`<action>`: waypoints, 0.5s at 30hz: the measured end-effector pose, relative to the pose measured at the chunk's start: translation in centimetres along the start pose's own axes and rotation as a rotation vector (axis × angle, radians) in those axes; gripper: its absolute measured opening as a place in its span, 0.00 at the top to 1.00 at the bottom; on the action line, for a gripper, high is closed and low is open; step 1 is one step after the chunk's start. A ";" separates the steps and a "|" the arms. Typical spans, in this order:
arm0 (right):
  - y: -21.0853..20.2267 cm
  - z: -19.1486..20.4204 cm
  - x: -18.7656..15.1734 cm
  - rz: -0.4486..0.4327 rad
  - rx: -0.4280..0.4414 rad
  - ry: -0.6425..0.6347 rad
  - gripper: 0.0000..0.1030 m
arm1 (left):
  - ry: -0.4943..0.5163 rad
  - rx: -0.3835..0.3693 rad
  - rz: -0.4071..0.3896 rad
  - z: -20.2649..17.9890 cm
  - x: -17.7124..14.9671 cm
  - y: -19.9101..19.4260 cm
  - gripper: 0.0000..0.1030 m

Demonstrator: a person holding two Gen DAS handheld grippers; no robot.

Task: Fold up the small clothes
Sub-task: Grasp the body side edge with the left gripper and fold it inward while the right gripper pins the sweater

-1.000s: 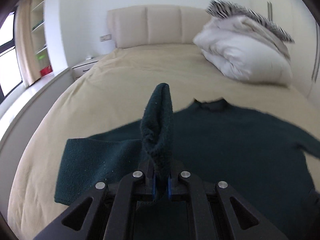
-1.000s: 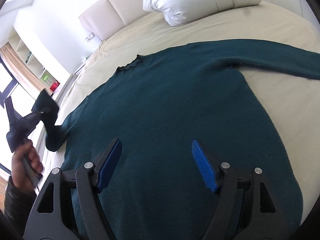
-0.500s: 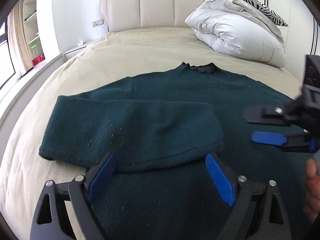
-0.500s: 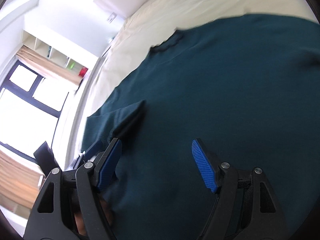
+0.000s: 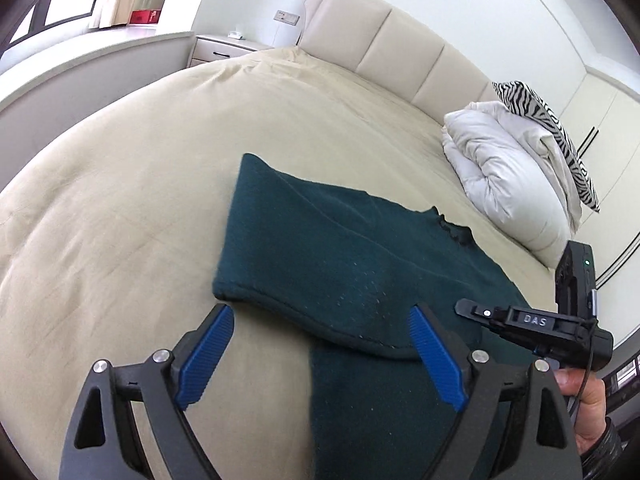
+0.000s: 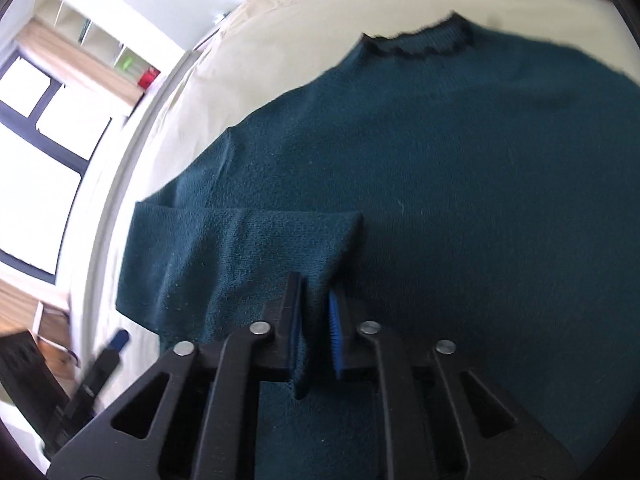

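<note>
A dark green sweater (image 5: 360,264) lay flat on the beige bed (image 5: 140,184), with its collar (image 6: 420,40) turned toward the headboard (image 5: 384,48). One sleeve (image 6: 240,248) was folded back over the body of the sweater, so that its cuff end lay on top of the chest part.

The left gripper (image 5: 320,356) hung above the near edge of this folded sleeve. Its two blue pads (image 5: 206,356) stood wide apart and were closing a little, and nothing was pressed between them; the cloth and a strip of bare sheet lay under the gap, and the pads did not touch the sweater. One pad was over the sheet just beside the sweater's edge, the other over the green cloth.

The right gripper (image 6: 316,328) was down on the sweater, near the end of the folded sleeve. Its jaws had come together and a pinch of the green cloth stood up between the pads, so it was clamped on the sweater. In the left view the right gripper appeared at the right side, held in a person's hand (image 5: 588,404), close beside the left one.

A white duvet (image 5: 508,176) with a zebra-striped pillow (image 5: 556,132) on top lay near the headboard, well apart from the sweater.
</note>
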State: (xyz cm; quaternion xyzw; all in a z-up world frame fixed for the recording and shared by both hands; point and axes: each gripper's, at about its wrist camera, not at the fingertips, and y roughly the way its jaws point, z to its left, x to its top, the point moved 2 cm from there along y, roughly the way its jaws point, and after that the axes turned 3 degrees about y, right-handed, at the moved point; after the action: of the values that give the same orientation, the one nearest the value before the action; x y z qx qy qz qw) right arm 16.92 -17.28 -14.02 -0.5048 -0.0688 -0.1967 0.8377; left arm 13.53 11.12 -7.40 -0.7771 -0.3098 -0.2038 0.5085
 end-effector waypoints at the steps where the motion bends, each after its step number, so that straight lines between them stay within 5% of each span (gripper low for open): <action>1: -0.3 0.3 0.3 -0.007 -0.005 -0.021 0.94 | -0.012 -0.001 -0.005 0.5 0.6 0.0 0.13; 8: -6.4 -1.4 3.9 -0.153 0.031 -0.026 0.94 | -0.027 0.008 0.011 2.0 4.5 2.2 0.13; 15: -6.6 -8.7 6.3 -0.154 -0.042 0.056 0.94 | 0.023 0.074 0.086 0.6 7.2 7.4 0.13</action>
State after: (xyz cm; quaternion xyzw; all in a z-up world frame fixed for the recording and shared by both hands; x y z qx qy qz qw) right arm 19.32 -29.23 -10.77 -0.5099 -0.0796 -0.2761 0.8108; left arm 23.88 11.51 -8.02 -0.7681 -0.2774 -0.1791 0.5486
